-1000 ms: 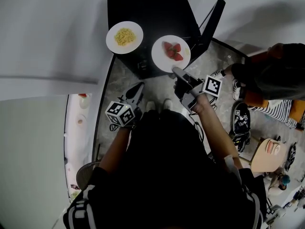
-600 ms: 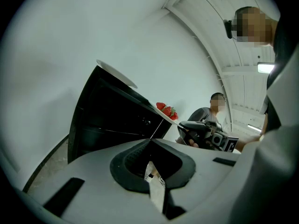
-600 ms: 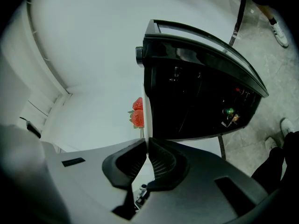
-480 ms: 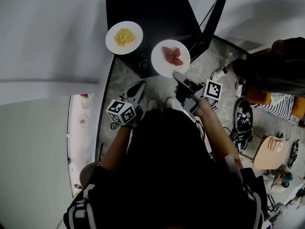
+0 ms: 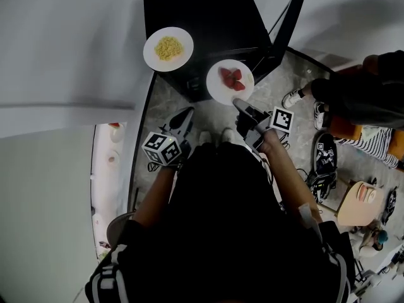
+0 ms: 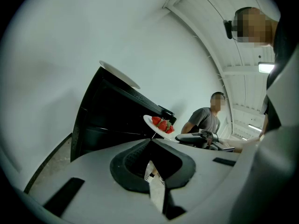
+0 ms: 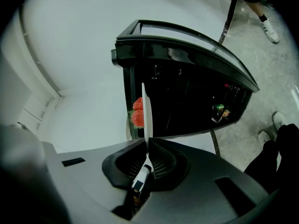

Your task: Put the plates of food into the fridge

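Note:
A white plate of strawberries [image 5: 230,81] hangs in front of the black fridge [image 5: 202,17], and my right gripper [image 5: 240,103] is shut on its near rim. In the right gripper view the plate [image 7: 145,120] shows edge-on, clamped in my right gripper [image 7: 148,143], with the strawberries [image 7: 137,115] on its left side. A second white plate with yellow food [image 5: 168,48] rests on top of the fridge. My left gripper [image 5: 185,113] is low at the left, shut and holding nothing. In its own view, my left gripper [image 6: 151,140] faces the fridge [image 6: 107,120] and the strawberry plate [image 6: 161,125].
The fridge door [image 5: 284,24] stands open to the right, and small items [image 7: 219,109] sit inside the dark cabinet. A person [image 5: 366,93] is at the right, with shoes [image 5: 320,160] on the stone floor. A white wall runs along the left.
The strawberry plate, held in my right gripper, has shifted a little toward me and to the right, off the fridge's front edge. My left gripper has hardly moved.

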